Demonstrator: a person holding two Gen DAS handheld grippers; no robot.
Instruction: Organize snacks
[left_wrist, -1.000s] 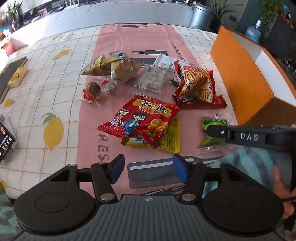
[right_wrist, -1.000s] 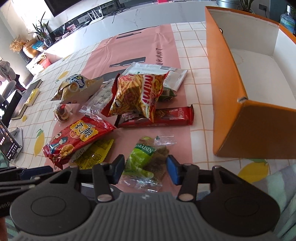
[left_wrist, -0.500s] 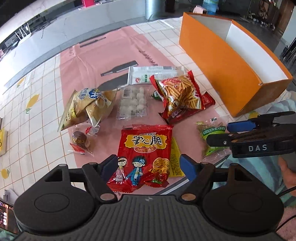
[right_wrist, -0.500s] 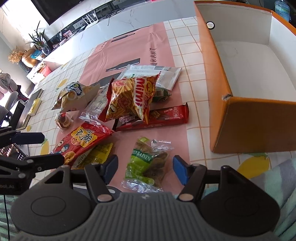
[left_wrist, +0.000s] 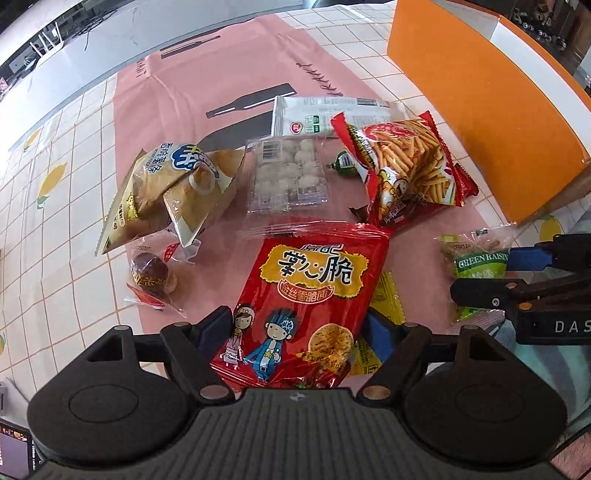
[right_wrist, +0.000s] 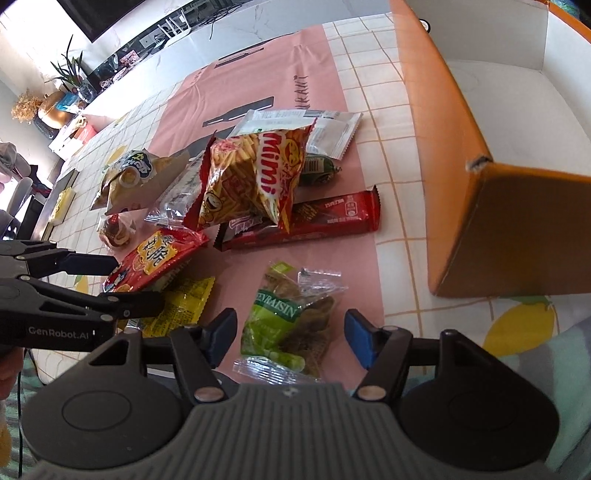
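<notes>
**Straddling two packets beside the box**

Reaching down, we set the left gripper (left_wrist: 295, 328) astride the red bag (left_wrist: 310, 291), its jaws opening and not yet pressing it. The right gripper (right_wrist: 290, 338) stands apart around the raisin packet (right_wrist: 284, 325) (green label, crinkled clear film), untouched. Both lie on the pink runner (left_wrist: 177, 92), near the orange box (right_wrist: 517, 229), presumably their destination.
</notes>
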